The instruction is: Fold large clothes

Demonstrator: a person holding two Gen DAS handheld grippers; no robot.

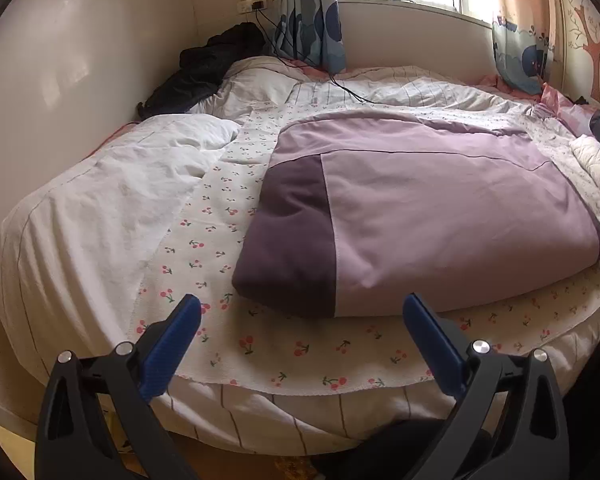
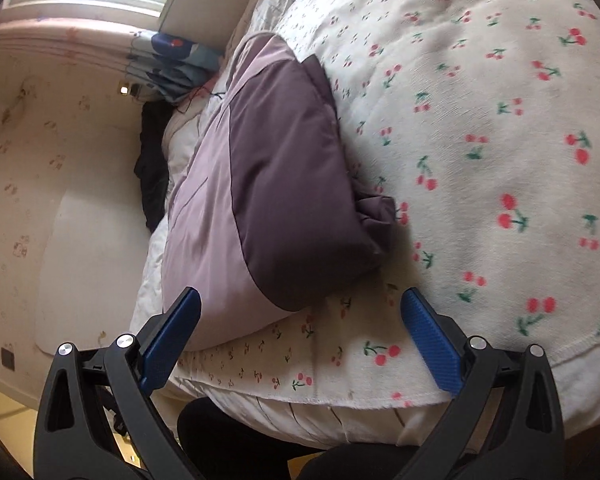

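Garment [image 1: 420, 208]: purple, two-tone, padded, lying part-folded on cherry-print sheet [image 1: 300, 344], near bed's front edge. Left gripper [image 1: 300, 316]: jaws wide apart, empty, hanging just short of garment's near edge. Right gripper [image 2: 300, 312]: likewise spread and empty, close to garment's dark corner [image 2: 296, 200]. Bunched cloth at that corner, beside garment on sheet. Advised: close each gripper on near edge through all layers, lift together, carry evenly across garment, avoid pinching sheet
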